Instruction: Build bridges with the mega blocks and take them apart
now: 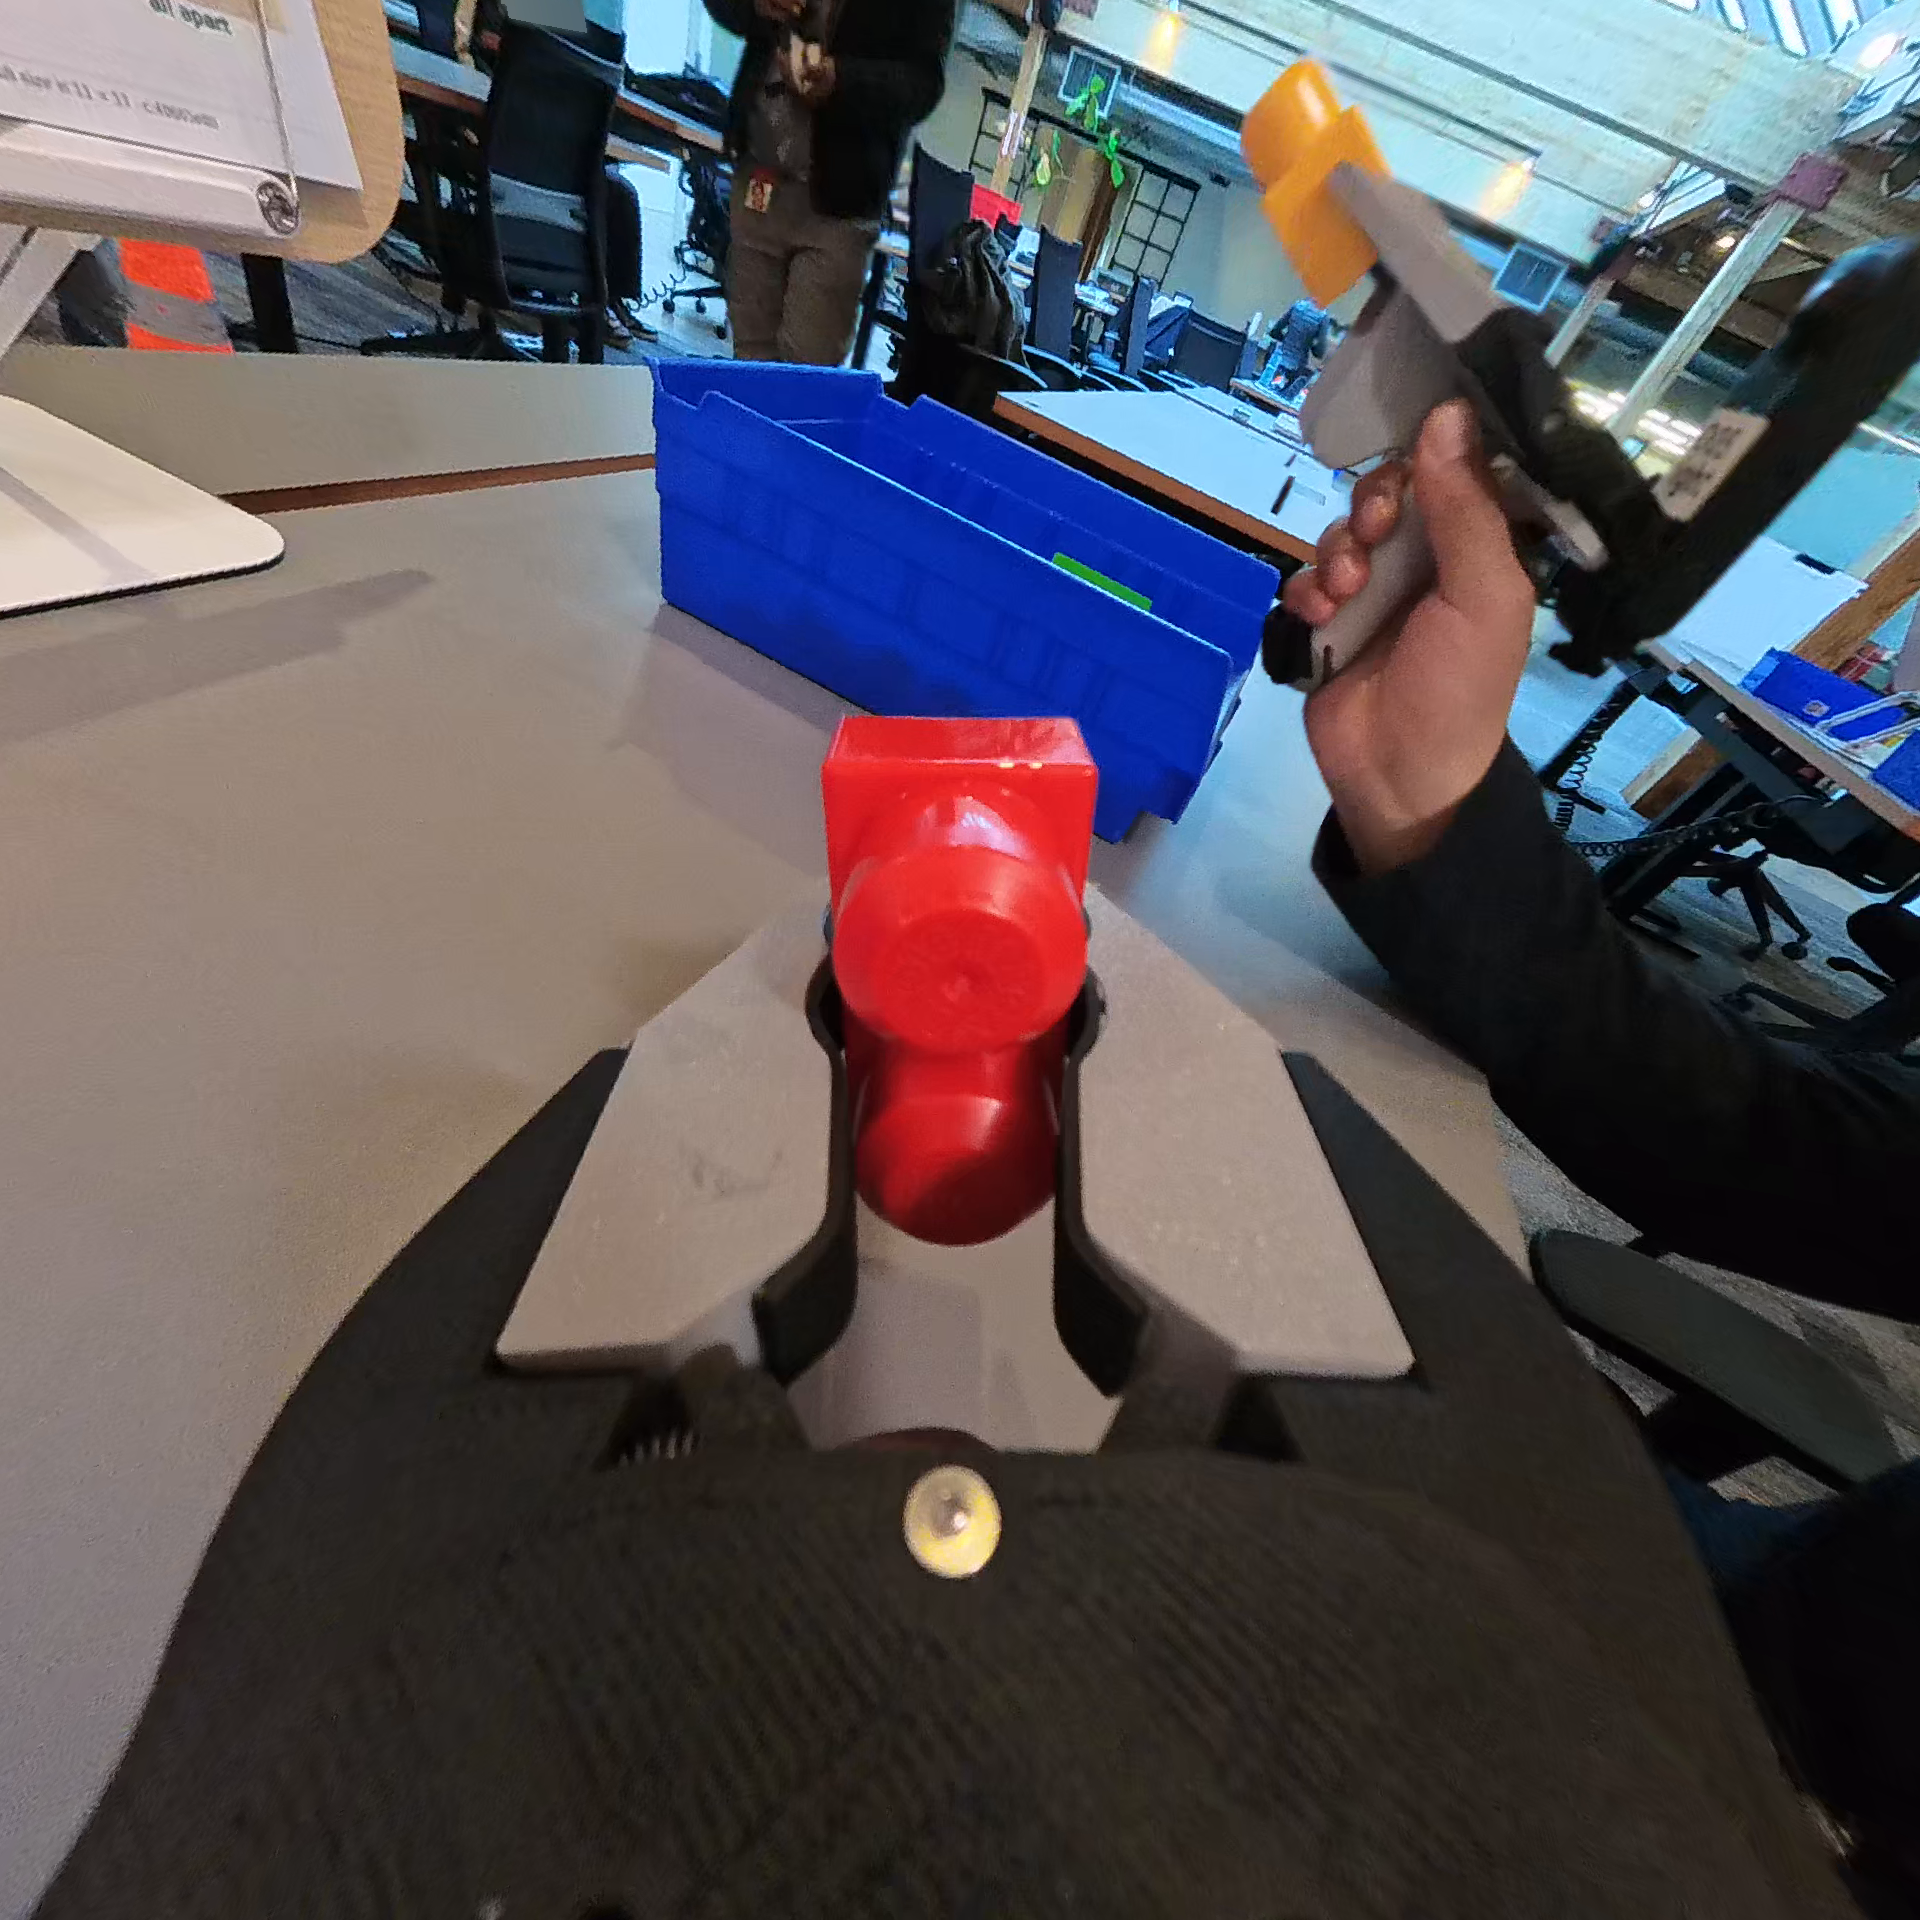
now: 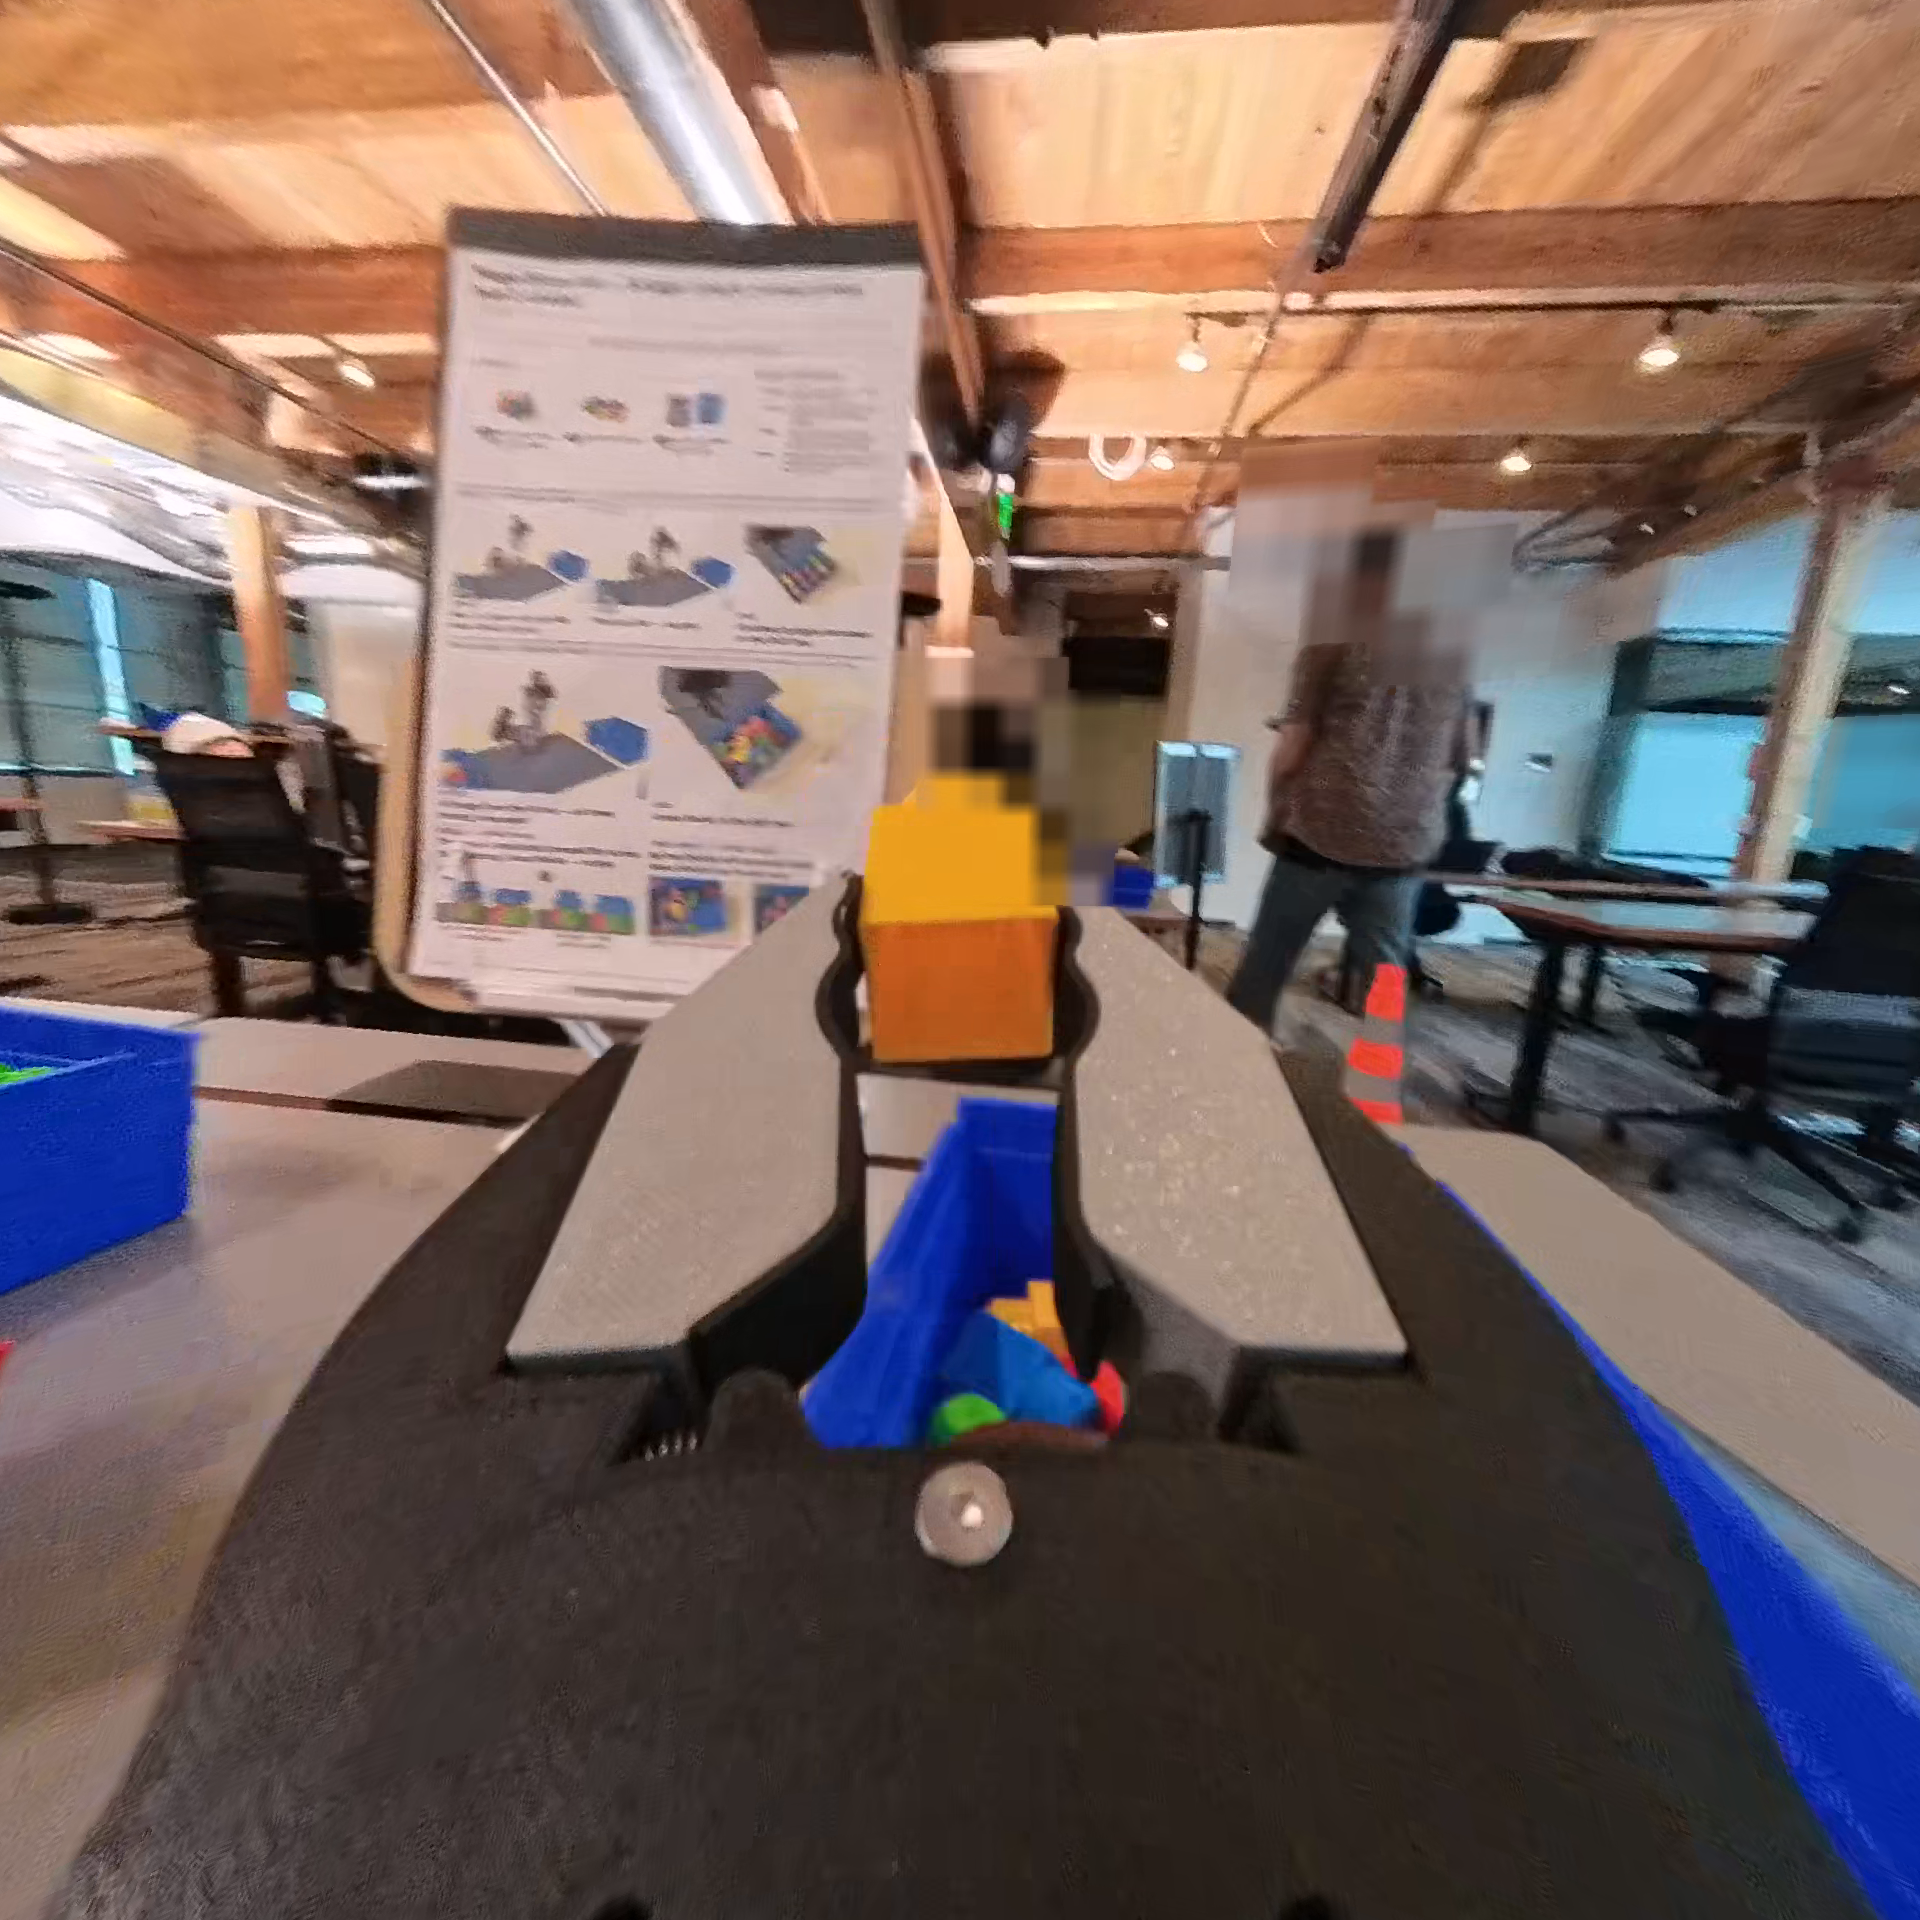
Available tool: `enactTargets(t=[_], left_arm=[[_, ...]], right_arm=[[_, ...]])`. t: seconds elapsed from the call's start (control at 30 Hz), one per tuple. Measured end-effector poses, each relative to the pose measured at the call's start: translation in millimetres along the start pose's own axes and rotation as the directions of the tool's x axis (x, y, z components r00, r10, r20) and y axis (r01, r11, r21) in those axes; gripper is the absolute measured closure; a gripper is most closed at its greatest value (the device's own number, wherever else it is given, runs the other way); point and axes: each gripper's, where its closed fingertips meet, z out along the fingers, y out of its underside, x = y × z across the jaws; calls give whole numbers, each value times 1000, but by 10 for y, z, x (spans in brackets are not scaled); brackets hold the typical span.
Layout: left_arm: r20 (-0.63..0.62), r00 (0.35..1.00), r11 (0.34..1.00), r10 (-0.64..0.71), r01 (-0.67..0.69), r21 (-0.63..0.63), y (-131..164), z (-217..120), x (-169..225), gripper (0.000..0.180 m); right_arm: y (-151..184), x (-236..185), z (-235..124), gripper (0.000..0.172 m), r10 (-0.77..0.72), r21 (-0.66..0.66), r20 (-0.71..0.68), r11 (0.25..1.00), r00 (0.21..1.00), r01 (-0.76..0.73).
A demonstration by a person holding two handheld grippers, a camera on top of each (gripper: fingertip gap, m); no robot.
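Table point(image 1: 312, 831): a grey surface is stretching across the left wrist view, carrying the bin and, at the far left, a white stand base.
Blue bin point(image 1: 935, 582): an open blue plastic bin is sitting on the table ahead of the left gripper; in the right wrist view it is lying below the right gripper's fingers, with blue, green, red and yellow blocks showing inside.
Second blue bin point(image 2: 83, 1143): it is standing at the left edge of the right wrist view, well apart from the first.
Instruction sheet point(image 2: 665, 603): a printed sheet on a stand is rising behind the table; its details are blurred.
Left gripper point(image 1: 956, 997): its two grey fingers are pressing on a red block from both sides, holding it above the table.
Right gripper point(image 2: 958, 977): a hand point(image 1: 1423, 644) is holding it raised in the air, right of the bin, and its fingertips are clamping an orange block.
Red block point(image 1: 956, 935): it is sticking out past the left fingertips, one round stud facing the camera.
Orange block point(image 2: 956, 987): it is sitting squarely between the right fingertips, high above the bin.
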Motion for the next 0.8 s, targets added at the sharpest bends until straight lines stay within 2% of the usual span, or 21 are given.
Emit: enactTargets(t=[0.07,0.17,0.23,0.3,0.37,0.47,0.53,0.6,0.63,0.7,0.8], left_arm=[[-1,1000,1000,8,-8,-7,12,9,8,143],[-20,999,1000,27,-27,-14,22,23,58,144],[-46,998,999,40,-41,-14,21,30,120,144],[-71,996,998,55,-56,-12,19,35,179,144],[-102,993,998,59,-61,-13,23,40,237,144],[-178,983,999,38,-38,4,-1,29,353,144],[-222,975,1000,13,-8,24,-39,4,404,143],[-251,968,999,-14,27,47,-88,-29,416,144],[-263,964,997,-25,43,62,-116,-48,418,143],[-291,956,995,-25,52,84,-162,-89,446,144],[-318,947,992,52,-12,126,-217,-147,552,143]], right_arm=[[270,269,67,139,-50,-158,-89,987,995,36],[847,490,118,138,-75,-442,-128,897,989,11],[953,490,120,119,-50,-488,-116,873,992,-13],[815,426,119,119,-55,-433,-97,901,994,8],[542,270,103,119,-85,-317,-52,946,995,64],[138,-208,37,128,-91,-122,121,987,988,106],[-7,-560,-35,131,-90,-58,248,993,965,107],[0,-962,-95,137,-23,-56,430,997,902,52],[67,-1154,-119,139,38,-102,522,995,852,19],[253,-1473,-162,128,198,-245,647,968,736,-46],[473,-1869,-310,124,436,-461,736,883,518,-88]])
